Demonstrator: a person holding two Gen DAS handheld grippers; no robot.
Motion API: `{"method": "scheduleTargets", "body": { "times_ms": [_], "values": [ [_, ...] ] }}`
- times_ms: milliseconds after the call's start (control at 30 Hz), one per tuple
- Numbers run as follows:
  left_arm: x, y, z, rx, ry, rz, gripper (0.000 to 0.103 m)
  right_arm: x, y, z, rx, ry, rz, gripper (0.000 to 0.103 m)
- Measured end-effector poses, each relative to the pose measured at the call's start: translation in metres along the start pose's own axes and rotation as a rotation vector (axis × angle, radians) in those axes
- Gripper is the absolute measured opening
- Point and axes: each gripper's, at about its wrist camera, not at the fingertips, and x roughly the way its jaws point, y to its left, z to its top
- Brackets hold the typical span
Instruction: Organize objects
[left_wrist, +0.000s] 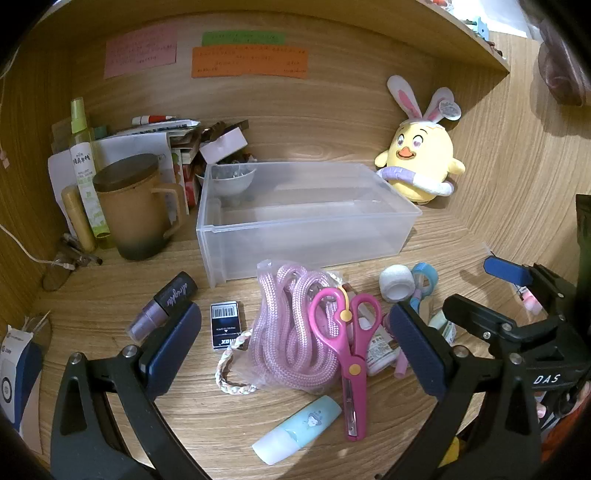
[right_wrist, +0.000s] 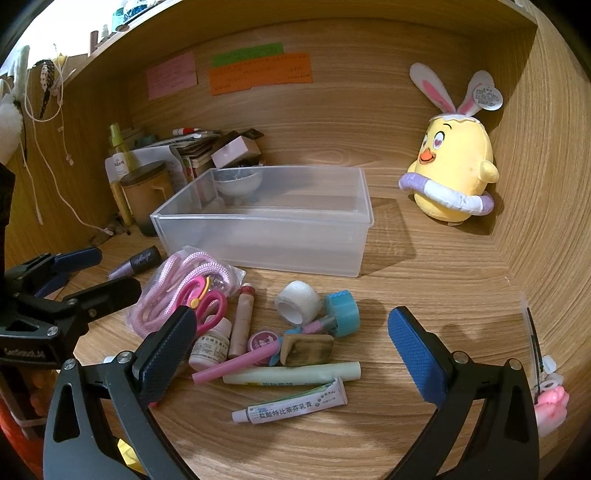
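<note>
- Surface: wood-grain desk (left_wrist: 110, 295), boxed in by wood back wall & side panel, shelf edge overhead; a desk nook.
- Back wall had 3 sticky notes (left_wrist: 249, 61): pink, green, orange. Writing too small to read.
- Left gripper (left_wrist: 295, 339) was spread wide, nothing held; blue pads apart w/ desk clutter seen between them.
- Btwn its fingers: pink rope (left_wrist: 284, 325) in clear bag, pink scissors (left_wrist: 349, 354) lying across the bag's right side, black card box (left_wrist: 225, 325) just inside left finger, mint tube (left_wrist: 299, 428) nearest the camera.
- Beyond left finger's tip: dark lipstick-type tube (left_wrist: 166, 302), lying flat.
- Right gripper (right_wrist: 291, 347) also wide open, holding nothing.
- Btwn its fingers: white tape roll (right_wrist: 298, 301), blue tape roll (right_wrist: 343, 310) touching it, pale green stick (right_wrist: 291, 374), ointment tube (right_wrist: 291, 402), pink pen (right_wrist: 236, 363). White pill bottle (right_wrist: 210, 347) just beside left finger.
- Clear plastic bin (left_wrist: 306, 221) stood beyond both grippers' fingertips, mid-desk, looked empty.
- Past bin, far left: brown lidded mug (left_wrist: 136, 206), green spray bottle (left_wrist: 83, 158), stack of papers & small boxes.
- Far right of the fingers: yellow chick plush (right_wrist: 456, 173) w/ bunny ears, upright against the side panel, well apart from the clutter.
- White cord hung along left wall.
</note>
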Motion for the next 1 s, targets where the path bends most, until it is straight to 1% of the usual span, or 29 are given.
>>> {"method": "scheduleTargets", "body": {
  "times_ms": [833, 1000],
  "values": [
    [-0.0011, -0.0056, 0.0014, -0.006, 0.003, -0.015, 0.103, 0.0008, -0.0036, -0.0015, 0.005, -0.001, 0.000, 0.103],
    [0.0003, -0.0042, 0.0009, -0.016, 0.017, -0.022, 0.103, 0.0003, -0.0044, -0.0016, 0.011, -0.003, 0.005, 0.103]
  ]
}}
